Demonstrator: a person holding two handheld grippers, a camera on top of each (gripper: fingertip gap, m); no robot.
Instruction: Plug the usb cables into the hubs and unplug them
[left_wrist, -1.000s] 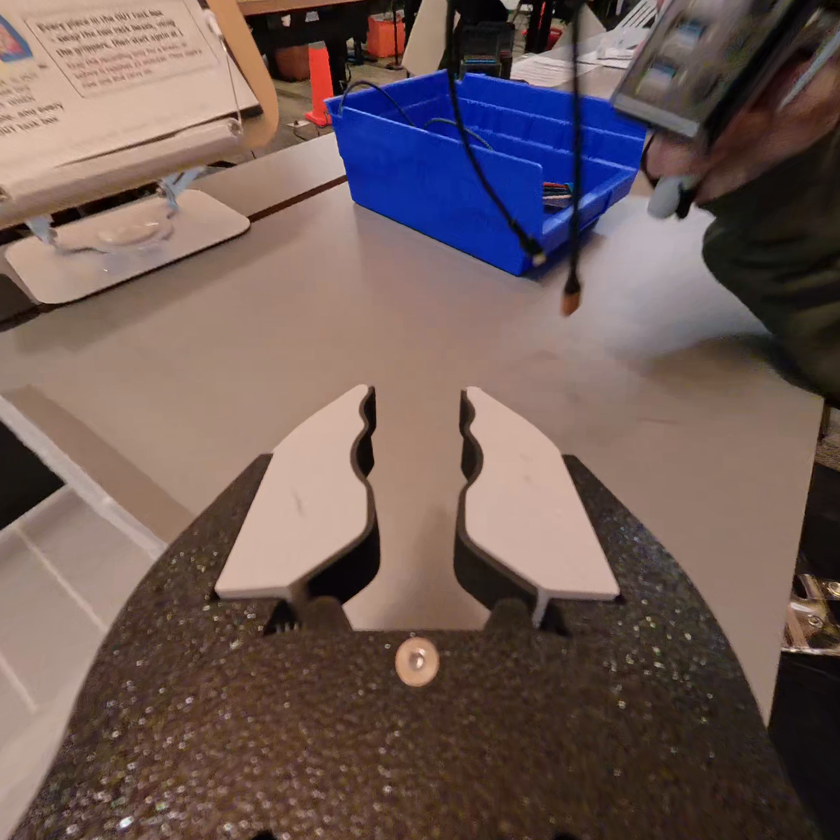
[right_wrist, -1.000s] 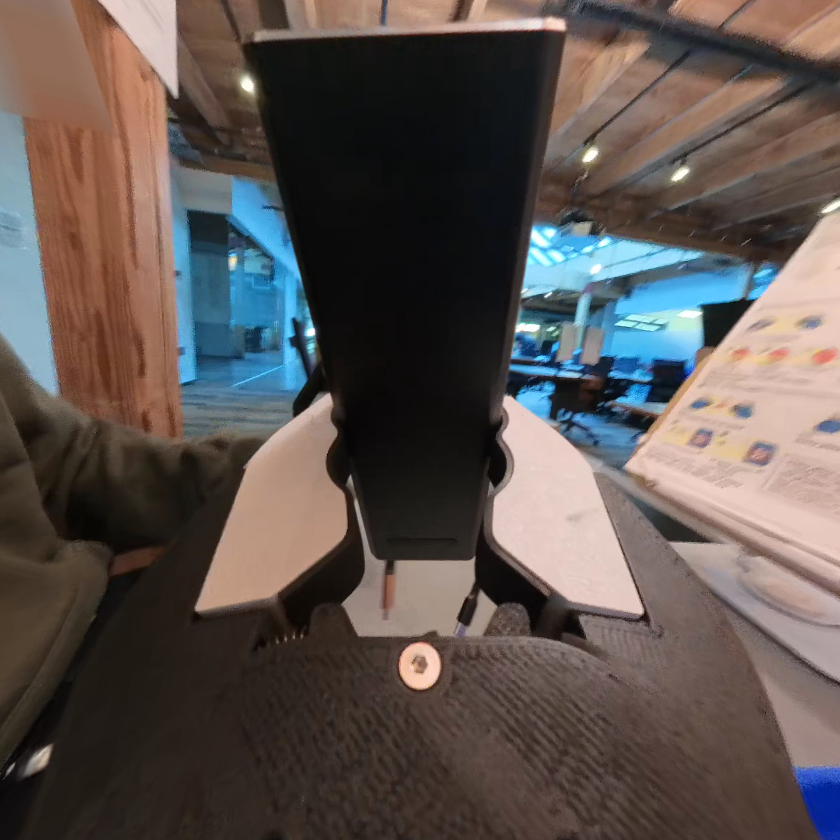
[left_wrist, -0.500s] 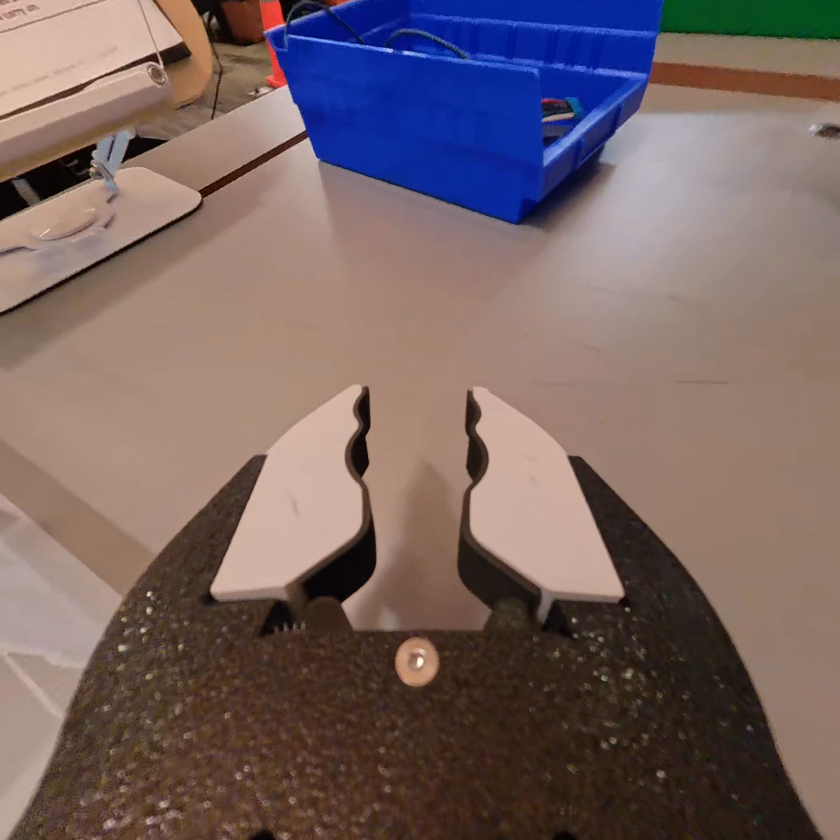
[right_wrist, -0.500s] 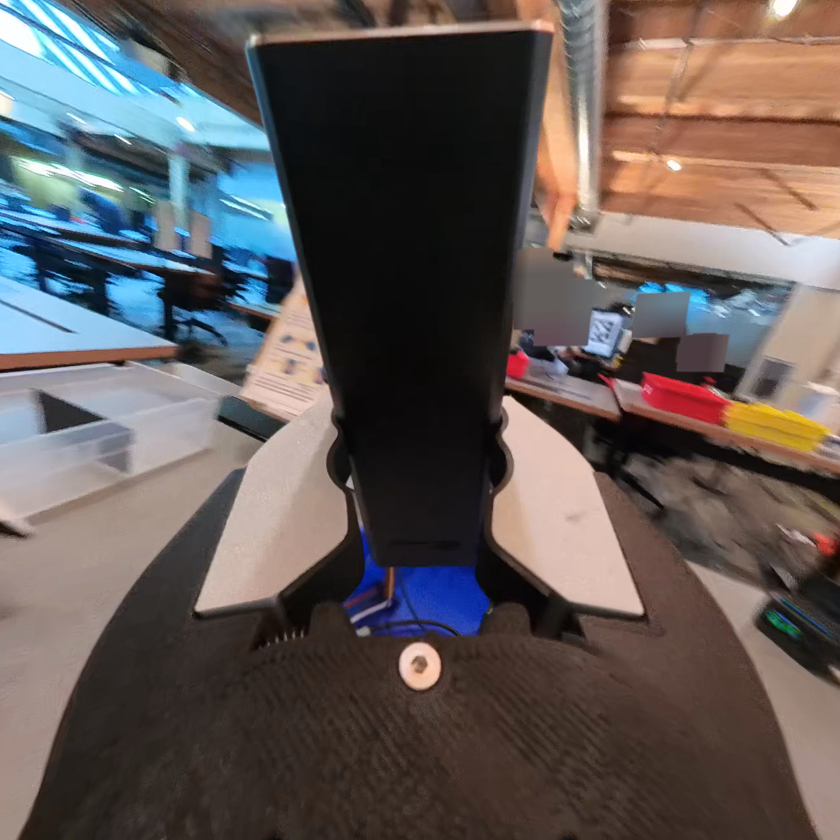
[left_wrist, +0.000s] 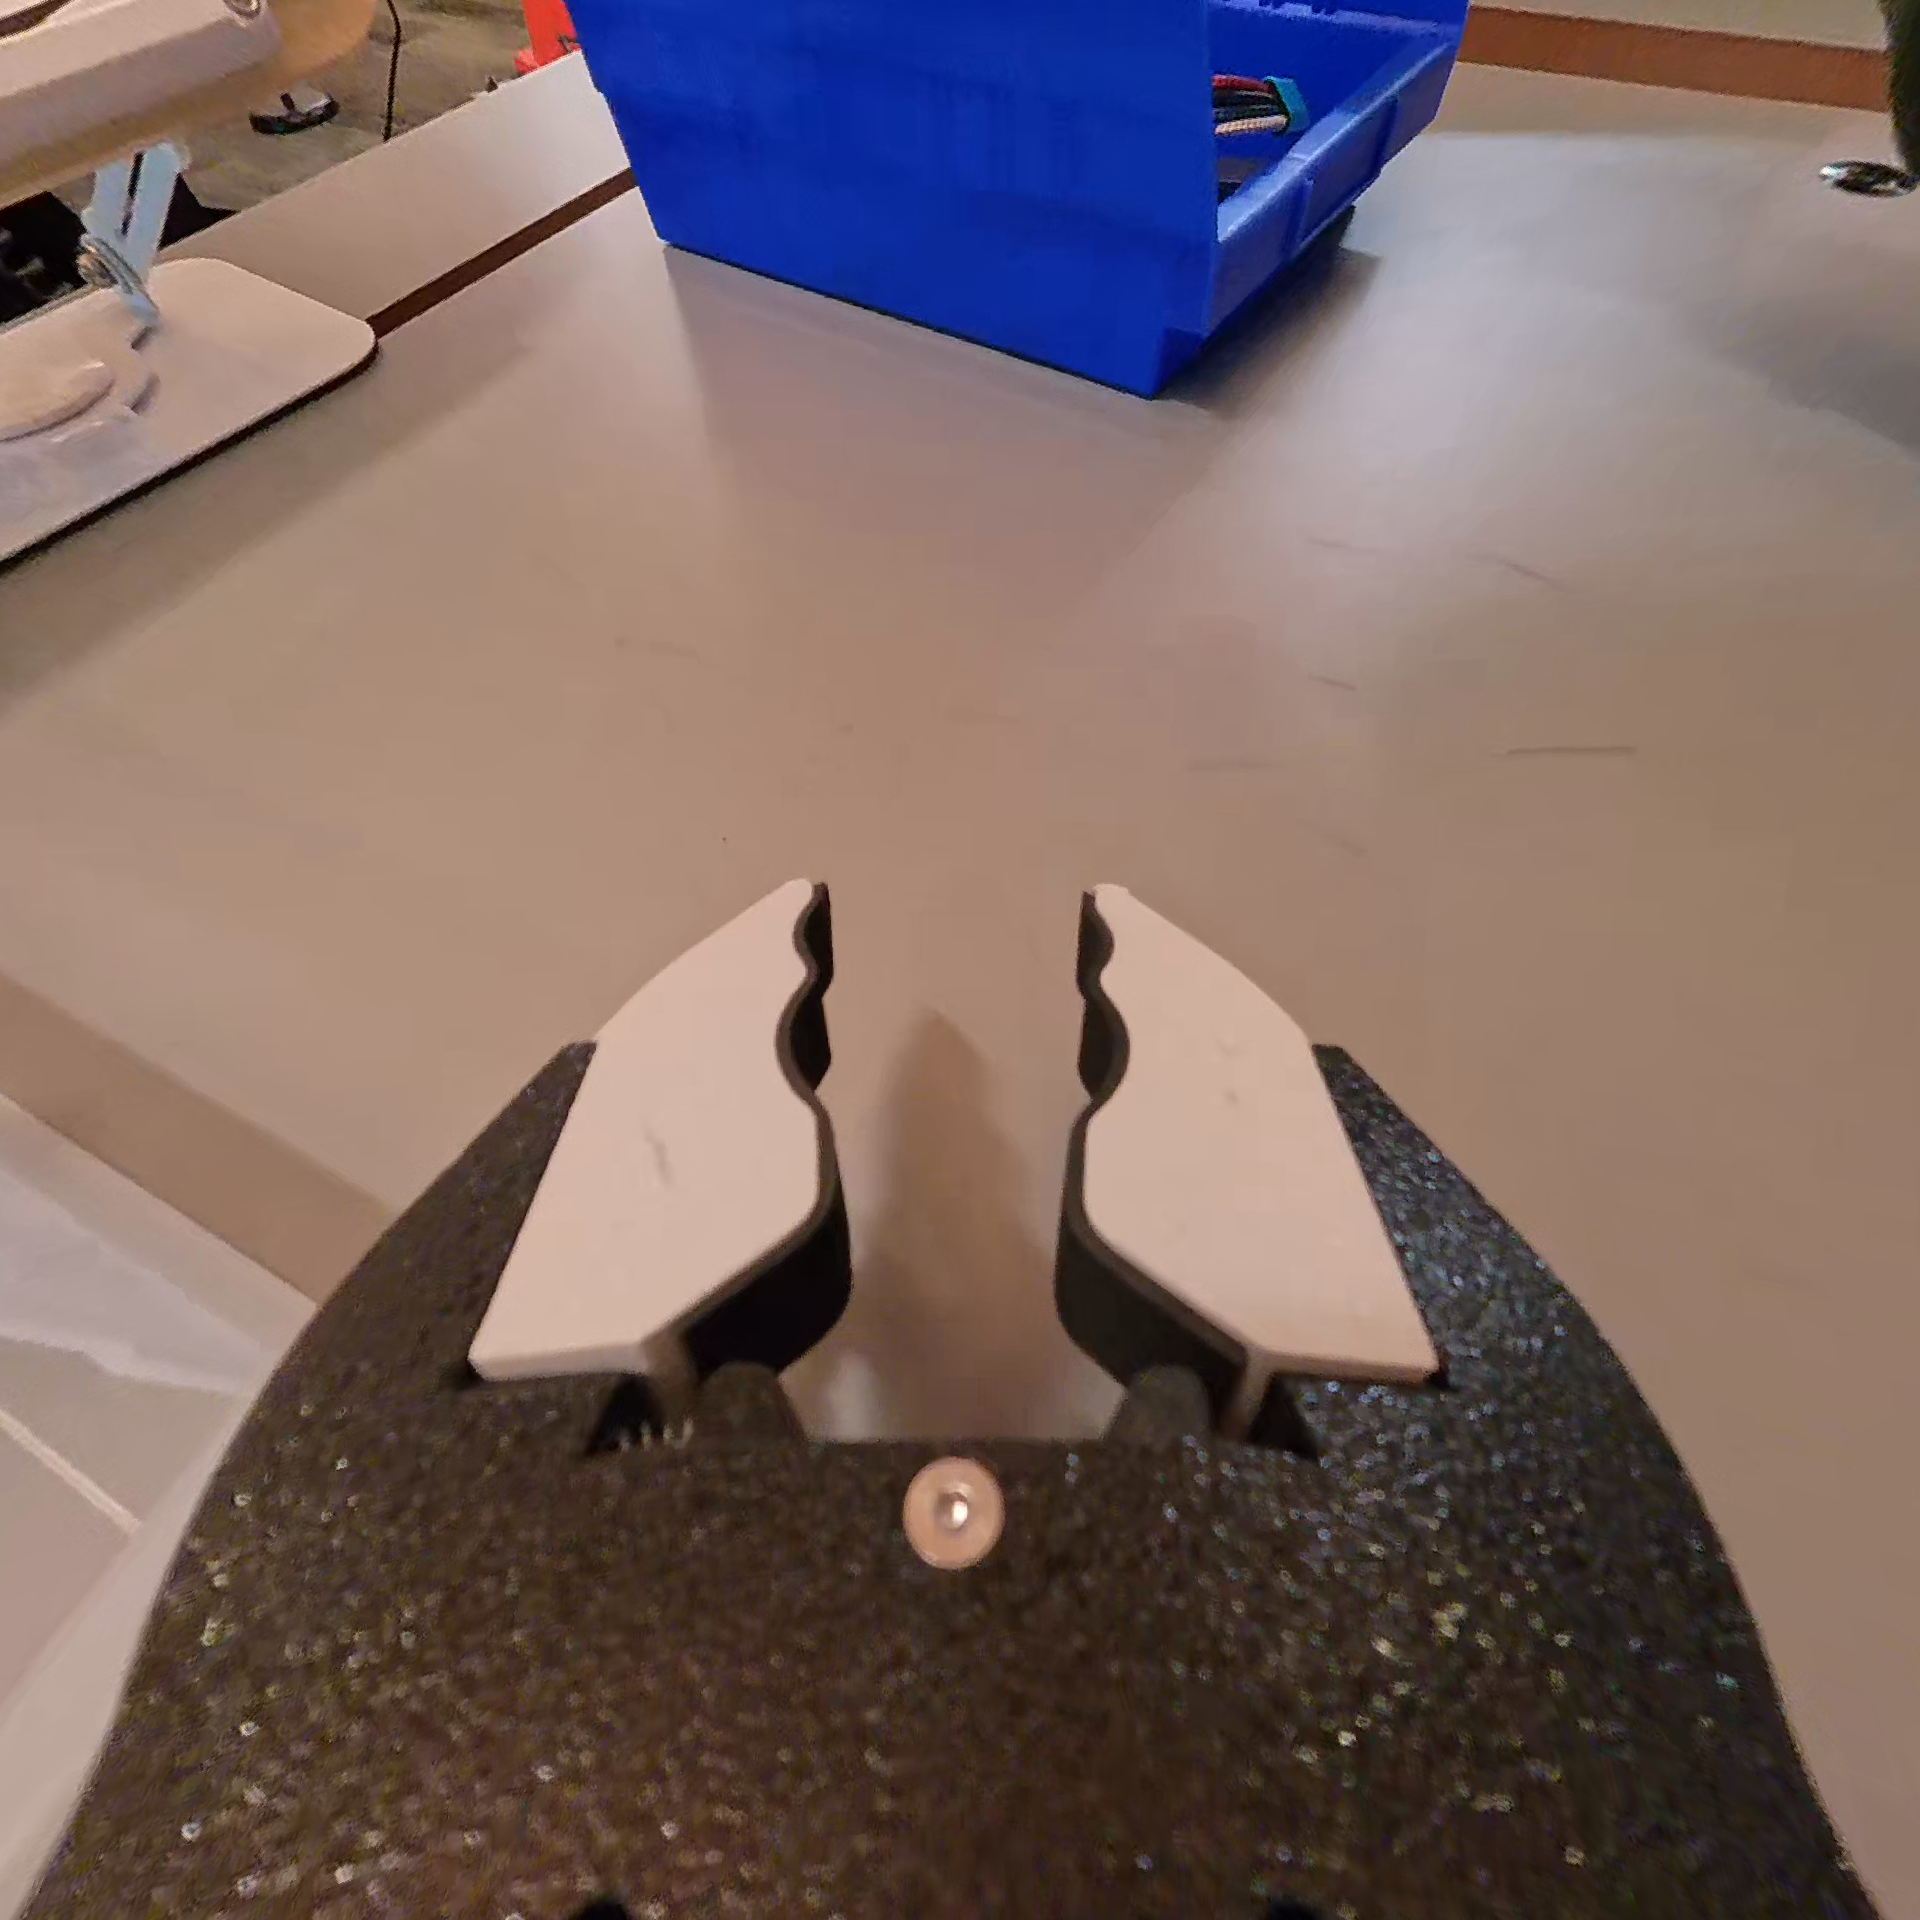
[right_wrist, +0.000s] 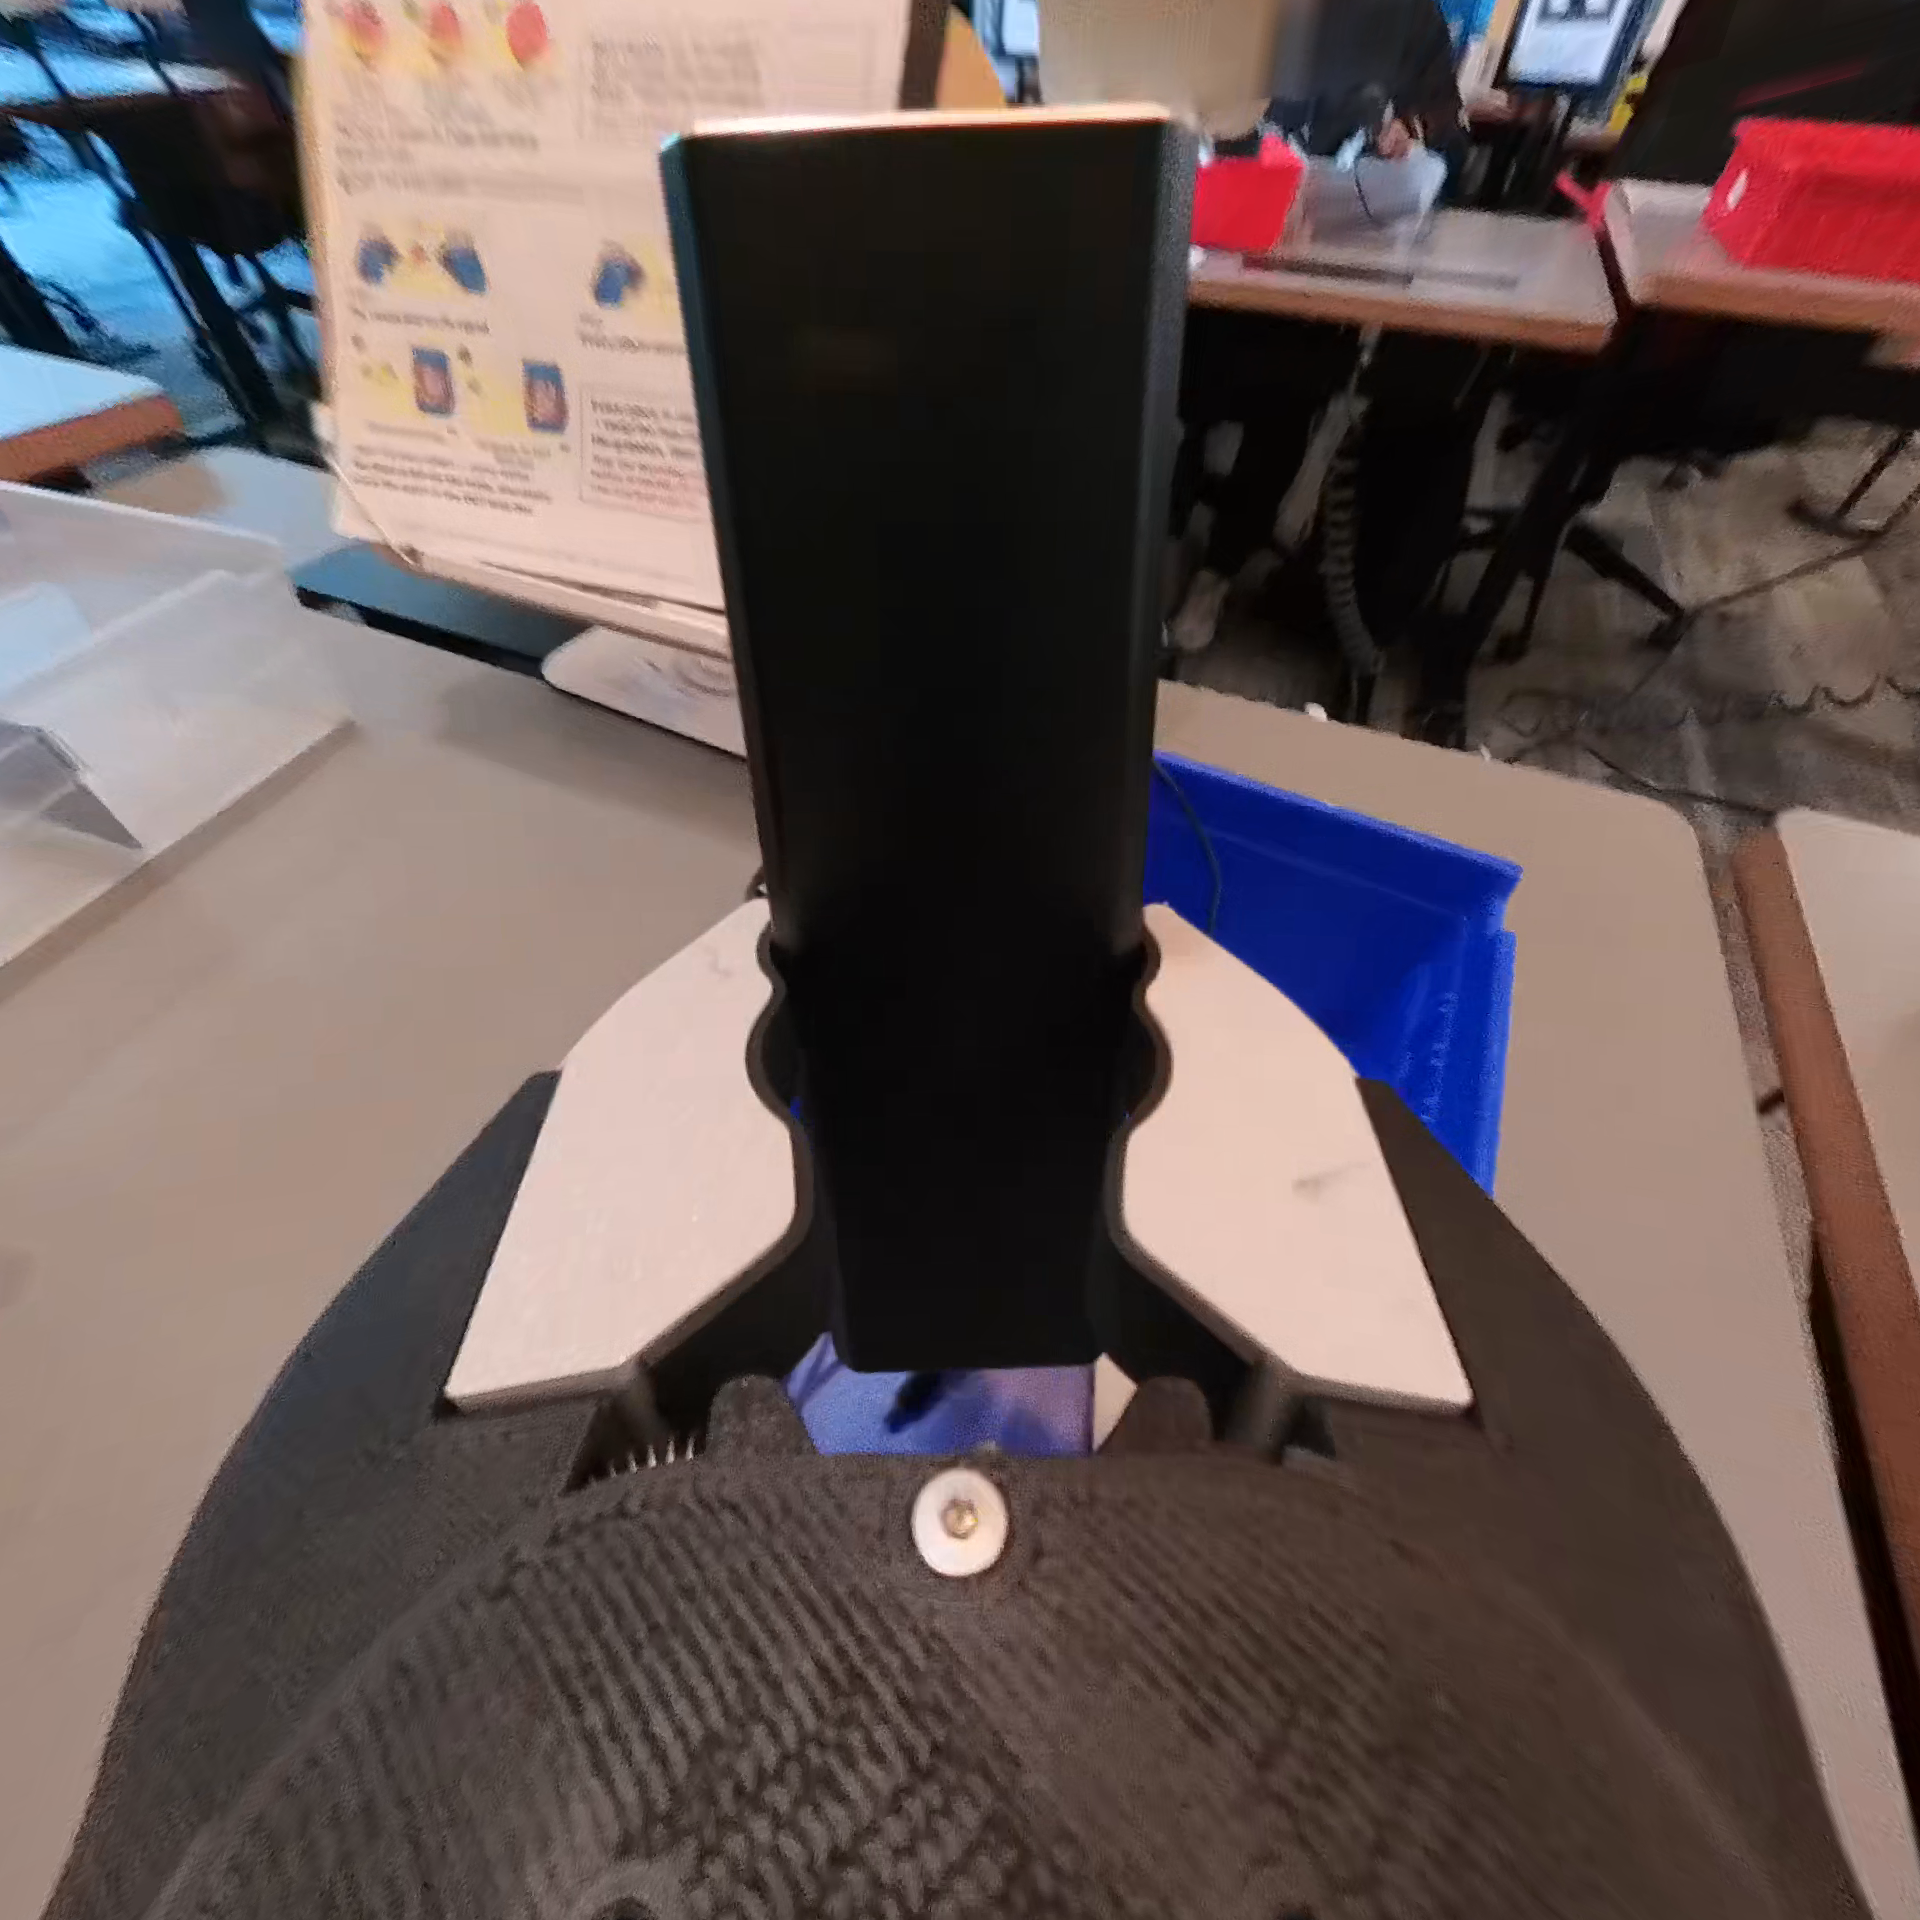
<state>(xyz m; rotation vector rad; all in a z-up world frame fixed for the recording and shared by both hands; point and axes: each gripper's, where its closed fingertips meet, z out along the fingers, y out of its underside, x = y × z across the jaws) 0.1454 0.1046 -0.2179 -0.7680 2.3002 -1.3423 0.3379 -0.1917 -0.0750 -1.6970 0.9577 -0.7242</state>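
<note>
My right tongs (right_wrist: 956, 935) are clamped on the black hub (right_wrist: 935, 623), gripping its lower narrow sides so it stands up above the blue bin (right_wrist: 1382, 966). It looks rigid and smooth-cased — I judge it light but liable to pivot under plug force, so a hold nearer the ports would suit. My left tongs (left_wrist: 954, 904) sit parted and empty over the bare surface (left_wrist: 1039, 623). Braided cables (left_wrist: 1252, 104) lie bundled in the bin — limp, best taken by the connector.
</note>
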